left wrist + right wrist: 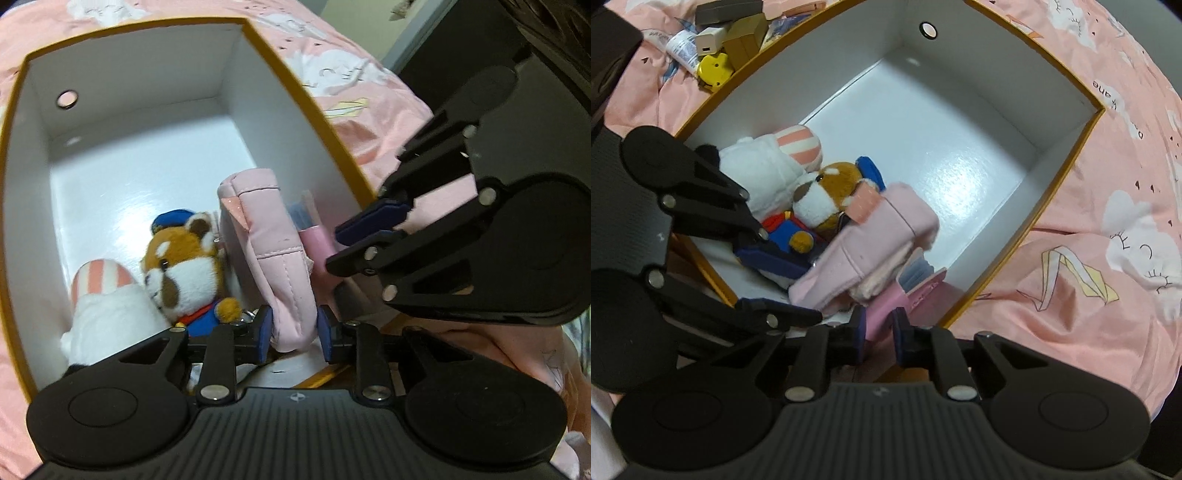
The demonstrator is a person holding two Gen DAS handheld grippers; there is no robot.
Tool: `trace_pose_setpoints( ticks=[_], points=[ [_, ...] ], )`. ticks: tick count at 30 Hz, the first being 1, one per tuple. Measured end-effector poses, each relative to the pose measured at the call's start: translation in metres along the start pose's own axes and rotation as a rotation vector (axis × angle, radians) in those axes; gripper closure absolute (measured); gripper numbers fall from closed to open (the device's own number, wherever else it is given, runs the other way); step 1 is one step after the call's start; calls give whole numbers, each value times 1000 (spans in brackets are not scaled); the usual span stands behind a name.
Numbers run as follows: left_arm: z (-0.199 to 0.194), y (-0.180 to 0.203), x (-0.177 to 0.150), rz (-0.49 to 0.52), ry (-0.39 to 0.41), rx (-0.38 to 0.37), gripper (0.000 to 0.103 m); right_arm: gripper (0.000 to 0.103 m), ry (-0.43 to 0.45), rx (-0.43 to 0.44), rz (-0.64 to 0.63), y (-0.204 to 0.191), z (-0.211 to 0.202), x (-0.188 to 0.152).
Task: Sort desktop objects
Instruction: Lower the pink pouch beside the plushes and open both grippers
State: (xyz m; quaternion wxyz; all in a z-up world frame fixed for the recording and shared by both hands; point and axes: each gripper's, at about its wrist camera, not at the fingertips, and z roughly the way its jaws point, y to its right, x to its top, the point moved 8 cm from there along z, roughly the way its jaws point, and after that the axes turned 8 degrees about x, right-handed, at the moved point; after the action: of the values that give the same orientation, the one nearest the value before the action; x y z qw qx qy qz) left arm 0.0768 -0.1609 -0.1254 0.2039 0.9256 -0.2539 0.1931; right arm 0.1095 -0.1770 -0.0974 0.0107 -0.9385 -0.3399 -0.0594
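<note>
Pinching the pink pouch point(273, 258), the left gripper point(294, 329) hides its base; right gripper point(879, 334) jaws clamp a half-hidden pink item point(882, 314).

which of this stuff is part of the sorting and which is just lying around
In the job: box, pink pouch gripped by left gripper, pink item gripped by right gripper, red panda plush, striped plush, unsorted pile.

Just there: pink bedsheet.

Both wrist views look steeply, closely, perhaps overlapping, into box point(310, 99).
</note>
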Motion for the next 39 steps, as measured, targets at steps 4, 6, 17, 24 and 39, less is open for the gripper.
trace_pose_setpoints(
  ticks=[4,6,17,24,39],
  points=[
    [-3,3,0,1,-10,-40,78,87,25,-15,-26,3,-10,2],
    [-5,2,1,-17,-17,-77,79,87,53,-20,-56,4,-18,4],
    [5,-13,3,-121,-73,-158,79,62,-20,-6,-585,-16,-21,15],
    [12,-5,0,-113,-75,-173,79,58,-114,58,-747,-20,-6,24],
    [10,-10,-3,-108,-51,-158,76,64,50,115,-571,-17,1,53]
  ],
)
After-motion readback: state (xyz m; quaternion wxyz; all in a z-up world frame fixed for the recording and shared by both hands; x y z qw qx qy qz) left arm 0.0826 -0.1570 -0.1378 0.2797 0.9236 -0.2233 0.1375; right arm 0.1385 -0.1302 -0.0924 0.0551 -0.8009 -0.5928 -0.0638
